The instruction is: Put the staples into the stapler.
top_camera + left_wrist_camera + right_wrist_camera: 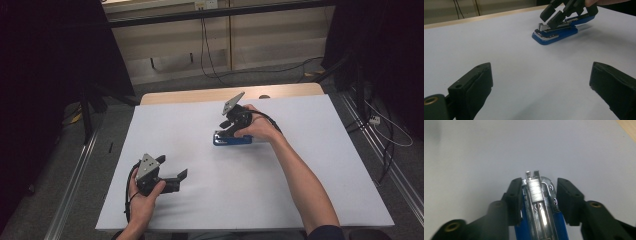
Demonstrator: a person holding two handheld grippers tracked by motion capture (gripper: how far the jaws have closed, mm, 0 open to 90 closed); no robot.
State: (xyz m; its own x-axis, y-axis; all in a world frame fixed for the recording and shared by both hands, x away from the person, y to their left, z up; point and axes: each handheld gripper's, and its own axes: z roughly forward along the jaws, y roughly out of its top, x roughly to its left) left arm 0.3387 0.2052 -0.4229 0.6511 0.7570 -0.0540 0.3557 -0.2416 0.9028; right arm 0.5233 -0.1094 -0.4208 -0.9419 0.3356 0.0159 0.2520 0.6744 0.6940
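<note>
Stapler (232, 139), blue with a shiny metal top, lies flat on the white table (310, 165), near its middle. Right gripper (226, 129) sits over the stapler with 1 jaw on each side. The left jaw touches the stapler; the right jaw stands a little off it, so the jaws are not pinching. Left gripper (175, 170) rests well apart from the stapler, toward the person, with its 2 jaws spread wide over bare table.
</note>
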